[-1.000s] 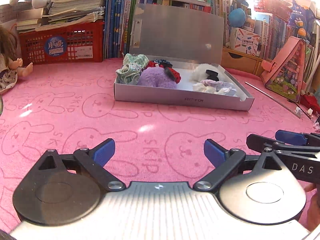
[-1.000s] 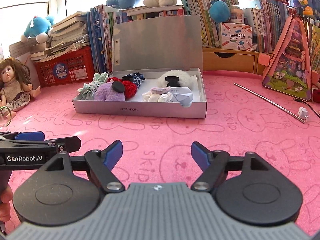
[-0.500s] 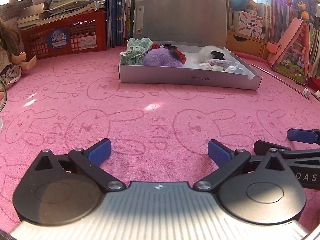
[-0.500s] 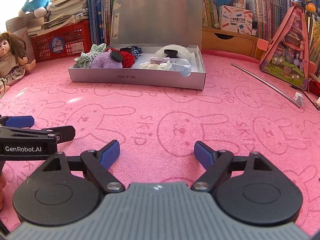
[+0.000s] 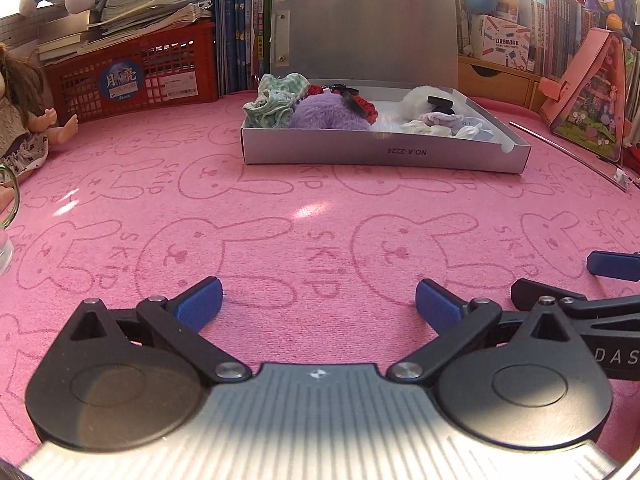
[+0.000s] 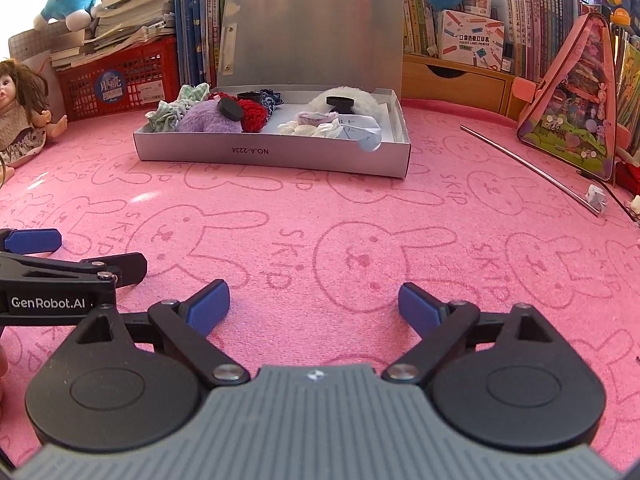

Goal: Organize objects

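Pink mat with rabbit prints covers the surface; books, a red basket and a doll line the far edge. A grey box lies far in the middle, lid up, with soft things packed inside, probably so they stay together. Left gripper and right gripper hang over bare mat near us, both spread apart and empty; the right jaws have just been opening, nothing between them.
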The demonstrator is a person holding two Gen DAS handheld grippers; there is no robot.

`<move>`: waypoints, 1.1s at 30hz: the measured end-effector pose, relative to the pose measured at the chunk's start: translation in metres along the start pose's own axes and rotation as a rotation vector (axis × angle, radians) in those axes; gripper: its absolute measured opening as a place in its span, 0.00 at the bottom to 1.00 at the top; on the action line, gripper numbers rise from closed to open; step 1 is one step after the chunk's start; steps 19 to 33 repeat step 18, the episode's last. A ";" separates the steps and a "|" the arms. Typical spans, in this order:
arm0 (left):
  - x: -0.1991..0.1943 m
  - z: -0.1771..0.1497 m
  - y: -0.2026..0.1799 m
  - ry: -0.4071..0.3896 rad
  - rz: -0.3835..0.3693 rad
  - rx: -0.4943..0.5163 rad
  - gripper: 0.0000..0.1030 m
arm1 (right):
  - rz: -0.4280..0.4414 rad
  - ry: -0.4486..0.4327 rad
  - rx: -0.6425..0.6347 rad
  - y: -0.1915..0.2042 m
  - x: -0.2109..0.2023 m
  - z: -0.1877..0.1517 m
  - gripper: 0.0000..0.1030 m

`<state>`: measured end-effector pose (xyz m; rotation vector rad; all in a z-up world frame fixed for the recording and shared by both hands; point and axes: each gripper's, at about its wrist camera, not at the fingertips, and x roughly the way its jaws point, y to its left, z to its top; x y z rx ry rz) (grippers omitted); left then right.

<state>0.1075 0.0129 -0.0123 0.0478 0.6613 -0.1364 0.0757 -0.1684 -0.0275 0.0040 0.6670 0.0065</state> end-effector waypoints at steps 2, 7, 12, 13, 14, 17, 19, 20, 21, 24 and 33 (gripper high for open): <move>0.000 0.000 0.000 0.000 0.000 0.000 1.00 | 0.000 0.000 0.000 0.000 0.000 0.000 0.94; 0.001 -0.001 0.000 0.000 0.000 0.001 1.00 | -0.001 -0.001 0.000 0.000 0.000 0.000 0.94; 0.001 -0.001 0.000 -0.001 0.000 0.000 1.00 | -0.001 0.000 0.000 0.001 0.000 0.000 0.95; 0.001 -0.001 0.000 -0.002 0.001 -0.002 1.00 | -0.001 0.000 0.000 0.001 0.000 0.000 0.95; 0.001 0.000 0.001 -0.002 0.003 -0.004 1.00 | -0.001 0.000 0.000 0.001 0.000 0.000 0.95; 0.001 0.000 0.003 -0.005 0.010 -0.015 1.00 | 0.000 0.000 0.000 0.001 0.001 0.000 0.95; 0.001 0.000 0.003 -0.005 0.013 -0.017 1.00 | -0.001 0.000 0.000 0.001 0.001 0.000 0.95; 0.001 0.000 0.003 -0.005 0.013 -0.017 1.00 | -0.001 0.000 0.000 0.001 0.001 0.000 0.95; 0.001 0.000 0.003 -0.005 0.013 -0.017 1.00 | -0.001 0.000 0.000 0.001 0.001 0.000 0.95; 0.001 0.000 0.003 -0.005 0.013 -0.017 1.00 | -0.001 0.000 0.000 0.001 0.001 0.000 0.95; 0.001 0.000 0.003 -0.005 0.013 -0.017 1.00 | -0.001 0.000 0.000 0.001 0.001 0.000 0.95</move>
